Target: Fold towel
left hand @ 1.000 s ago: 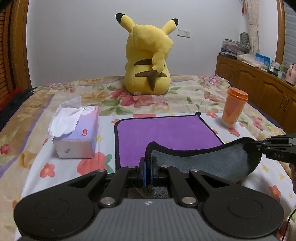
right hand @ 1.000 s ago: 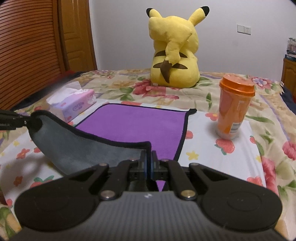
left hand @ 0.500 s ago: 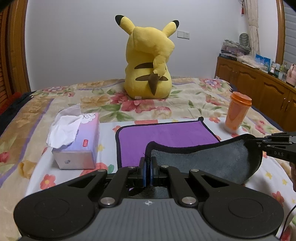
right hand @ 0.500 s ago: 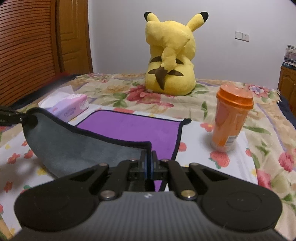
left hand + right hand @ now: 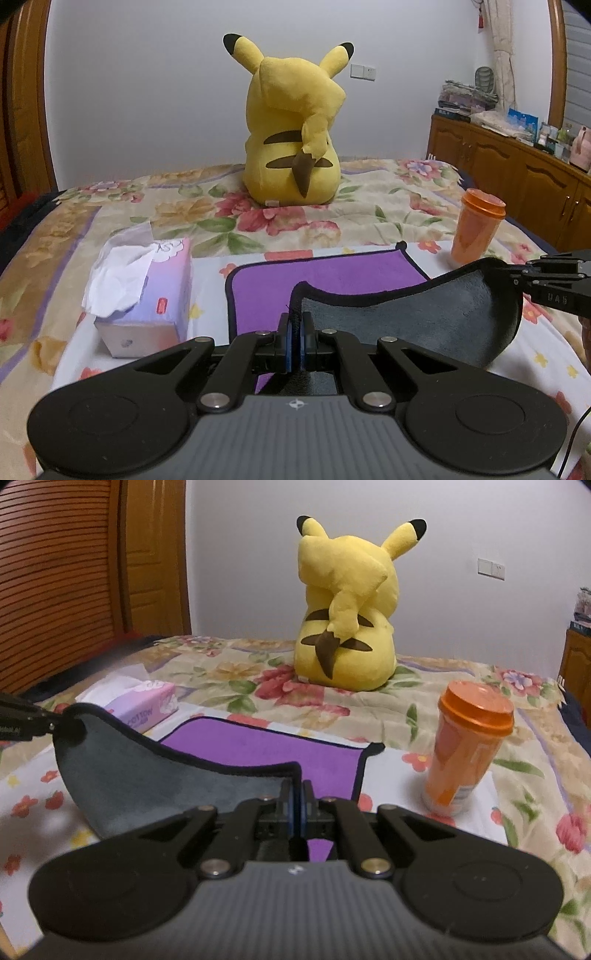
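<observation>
A purple towel [image 5: 325, 275] with a grey underside and black hem lies on the bed. Its far half is flat and its near edge is lifted and curled over, grey side [image 5: 406, 321] up. My left gripper [image 5: 295, 334] is shut on the near left corner. My right gripper [image 5: 296, 805] is shut on the near right corner. The towel also shows in the right wrist view [image 5: 266, 746], grey underside [image 5: 147, 775] sagging between the grippers. The right gripper [image 5: 517, 275] appears at the right of the left wrist view, and the left gripper [image 5: 51, 725] at the left of the right wrist view.
A tissue box [image 5: 147, 295] stands left of the towel. An orange lidded cup [image 5: 465, 753] stands right of it. A yellow plush toy [image 5: 291, 140] sits at the far side of the floral bedspread [image 5: 369, 218]. A wooden cabinet [image 5: 517, 173] is at the right.
Both grippers have lifted the near edge of the towel higher and carried it toward the far side. Less of the flat purple part shows.
</observation>
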### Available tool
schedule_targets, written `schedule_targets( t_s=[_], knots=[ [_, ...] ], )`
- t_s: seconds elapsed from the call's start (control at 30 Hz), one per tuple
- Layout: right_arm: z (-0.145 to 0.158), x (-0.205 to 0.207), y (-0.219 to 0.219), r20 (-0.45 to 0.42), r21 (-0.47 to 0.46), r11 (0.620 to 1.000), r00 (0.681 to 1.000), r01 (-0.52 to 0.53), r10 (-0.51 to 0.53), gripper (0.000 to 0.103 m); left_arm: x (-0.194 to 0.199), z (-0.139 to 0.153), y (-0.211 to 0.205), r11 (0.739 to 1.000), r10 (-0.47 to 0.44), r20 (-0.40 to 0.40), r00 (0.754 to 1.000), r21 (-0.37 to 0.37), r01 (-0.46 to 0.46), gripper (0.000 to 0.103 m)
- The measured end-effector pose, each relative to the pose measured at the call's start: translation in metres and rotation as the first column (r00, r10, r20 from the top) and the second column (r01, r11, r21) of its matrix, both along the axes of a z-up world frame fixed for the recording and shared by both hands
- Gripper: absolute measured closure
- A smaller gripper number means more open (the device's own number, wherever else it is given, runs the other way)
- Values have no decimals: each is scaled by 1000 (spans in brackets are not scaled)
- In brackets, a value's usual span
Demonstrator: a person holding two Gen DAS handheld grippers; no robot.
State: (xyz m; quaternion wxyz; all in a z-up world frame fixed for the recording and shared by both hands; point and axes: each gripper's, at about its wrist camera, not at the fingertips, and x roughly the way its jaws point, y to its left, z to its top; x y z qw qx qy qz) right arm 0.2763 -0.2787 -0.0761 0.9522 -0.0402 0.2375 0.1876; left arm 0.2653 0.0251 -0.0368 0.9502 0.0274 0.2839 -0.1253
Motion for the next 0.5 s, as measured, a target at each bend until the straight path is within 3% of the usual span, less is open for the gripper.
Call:
schedule_targets(
  t_s=[0.5],
  knots=[
    [13, 31, 3, 56, -37, 999, 998, 0, 2, 99, 36, 16, -3, 1000, 14, 37, 999, 11, -15, 96]
  ],
)
